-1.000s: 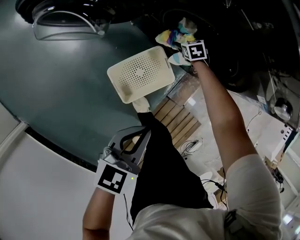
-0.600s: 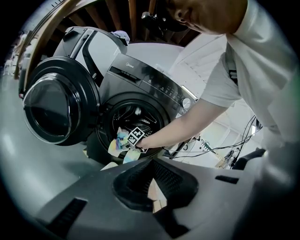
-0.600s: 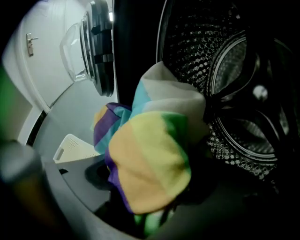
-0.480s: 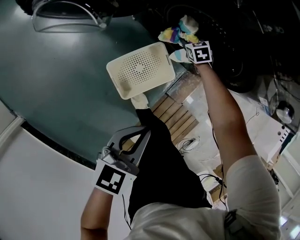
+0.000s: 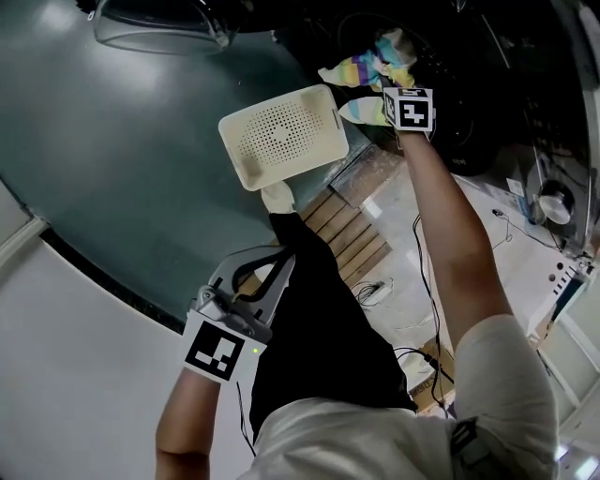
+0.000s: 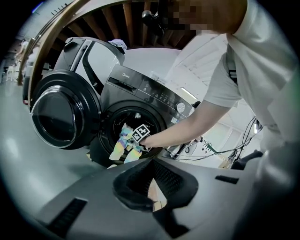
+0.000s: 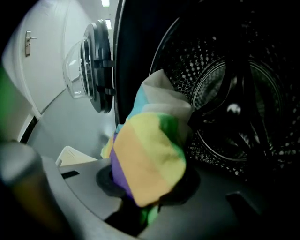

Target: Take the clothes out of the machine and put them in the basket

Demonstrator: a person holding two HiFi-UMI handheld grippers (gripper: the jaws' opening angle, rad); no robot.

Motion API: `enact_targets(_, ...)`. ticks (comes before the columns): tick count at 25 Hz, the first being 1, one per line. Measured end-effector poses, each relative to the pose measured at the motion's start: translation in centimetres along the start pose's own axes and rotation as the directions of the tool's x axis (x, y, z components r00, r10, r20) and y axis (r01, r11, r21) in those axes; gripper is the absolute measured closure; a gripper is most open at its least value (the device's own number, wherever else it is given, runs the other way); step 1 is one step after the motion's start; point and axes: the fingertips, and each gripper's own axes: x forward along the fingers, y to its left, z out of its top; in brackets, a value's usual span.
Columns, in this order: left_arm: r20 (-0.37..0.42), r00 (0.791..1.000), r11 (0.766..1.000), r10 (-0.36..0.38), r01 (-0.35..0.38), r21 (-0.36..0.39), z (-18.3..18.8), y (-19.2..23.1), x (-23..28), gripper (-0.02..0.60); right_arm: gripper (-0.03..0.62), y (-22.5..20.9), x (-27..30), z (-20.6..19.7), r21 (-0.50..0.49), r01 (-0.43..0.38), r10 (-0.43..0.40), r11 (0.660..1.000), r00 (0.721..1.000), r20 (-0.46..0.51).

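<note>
A cloth striped in yellow, orange, purple and green (image 7: pixel 150 159) bunches between the jaws of my right gripper (image 7: pixel 151 190), which are closing on it at the drum's mouth (image 7: pixel 234 108). From the head view, that gripper (image 5: pixel 373 92) hangs by the dark washing machine opening, the cloth (image 5: pixel 375 66) spilling past it. The cream perforated basket (image 5: pixel 281 136) stands on the floor just left of it. My left gripper (image 5: pixel 277 270) is low by my leg, shut on nothing. From its own view (image 6: pixel 154 161) the machine (image 6: pixel 154 93) and cloth (image 6: pixel 124 143) lie ahead.
The machine's round door (image 6: pixel 56 110) swings open to the left; its glass bowl (image 5: pixel 159 23) shows at the top of the head view. A wooden slatted platform (image 5: pixel 352 234) and loose cables (image 5: pixel 380 291) lie on the floor near my legs.
The right gripper has risen with the cloth, which now hangs higher at the opening. The left gripper drifted slightly. The basket has not moved.
</note>
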Motion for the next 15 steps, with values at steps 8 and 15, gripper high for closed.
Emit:
enact_targets(8, 0.033, 0.999, 0.999, 0.025, -0.026, 0.023, 0.2, -3.5, -3.1, 0.584, 0.451, 1.4, -8.0, 3.1, -0.056, 0.005, 0.002, 0.998, 0.992, 0.126)
enact_targets(15, 0.07, 0.996, 0.998, 0.06, -0.062, 0.019, -0.2, -7.3, -6.2, 0.584, 0.451, 3.6, -15.3, 5.0, -0.107, -0.036, 0.057, 0.994, 0.977, 0.205)
